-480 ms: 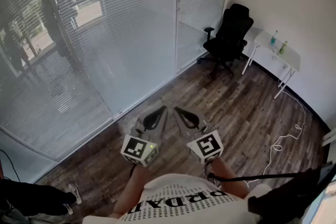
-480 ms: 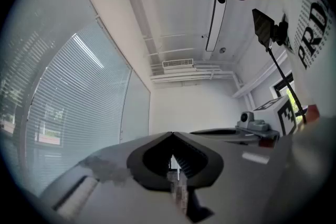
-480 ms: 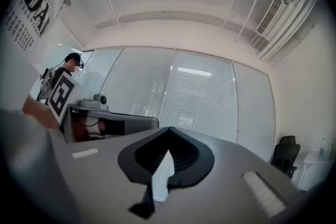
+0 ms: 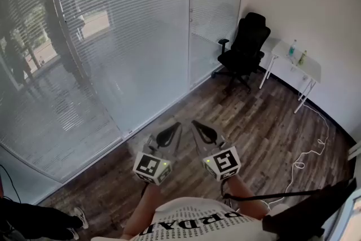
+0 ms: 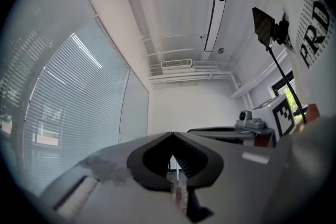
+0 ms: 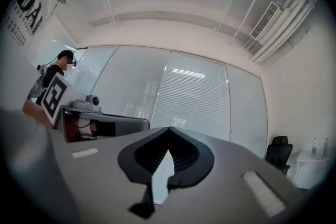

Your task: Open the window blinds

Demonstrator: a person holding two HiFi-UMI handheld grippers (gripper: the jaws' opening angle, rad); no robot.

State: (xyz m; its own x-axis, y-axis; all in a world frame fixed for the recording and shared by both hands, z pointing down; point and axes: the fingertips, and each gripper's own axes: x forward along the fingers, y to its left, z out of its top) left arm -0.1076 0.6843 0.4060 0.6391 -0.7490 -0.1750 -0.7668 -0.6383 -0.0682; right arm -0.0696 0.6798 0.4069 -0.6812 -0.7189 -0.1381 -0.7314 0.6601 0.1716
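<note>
We have barely shifted since a moment ago: the left hand-held gripper (image 4: 174,130) and the right hand-held gripper (image 4: 198,127), both clenched empty, sit slightly lower, the window blinds (image 4: 124,20) along the left edge of the floor (image 4: 254,115) hanging shut, well apart, untouched

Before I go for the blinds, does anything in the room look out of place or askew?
Only a loose white cable, which snakes untidily across the wood floor near the white table. The blinds hang even with their slats shut, and the office chair stands upright.
</note>
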